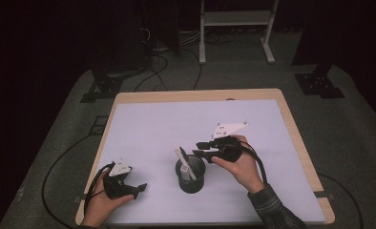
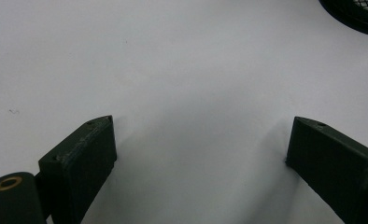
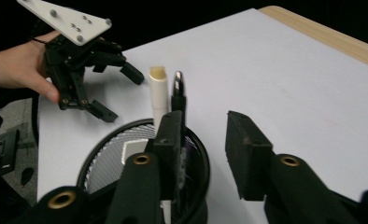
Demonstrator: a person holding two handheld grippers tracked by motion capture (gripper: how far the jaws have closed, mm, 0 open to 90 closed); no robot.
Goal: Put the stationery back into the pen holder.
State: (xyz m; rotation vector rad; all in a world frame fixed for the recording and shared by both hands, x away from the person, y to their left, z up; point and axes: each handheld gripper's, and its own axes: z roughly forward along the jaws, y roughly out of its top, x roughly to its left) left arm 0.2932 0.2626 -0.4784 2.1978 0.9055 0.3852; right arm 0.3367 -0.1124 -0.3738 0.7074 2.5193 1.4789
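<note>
The table takes the middle of the high view, and a white mat covers nearly all of its top. Low in the centre of that mat stands a black mesh pen cup. Two long things lean inside it: a white marker and a dark pen, both with their long axis going up out of the cup and tilted to the upper left in the high view.

The right gripper is just right of the cup rim in the high view, at the height of the marker and pen tops. In the right gripper view its jaws are spread, with only mat between them; the marker and the pen rise just behind the left jaw of that view, so they lie a little to the left of the gap, not inside it. I judge that this hand must shift toward the left of its own view, or turn, to bring a pen between the jaws.

The left gripper is at the lower left of the high view, well apart from the cup. Its jaws are spread wide over bare mat, and the cup rim is at the upper right corner of its own view. So the right hand is clearly the nearer one.
</note>
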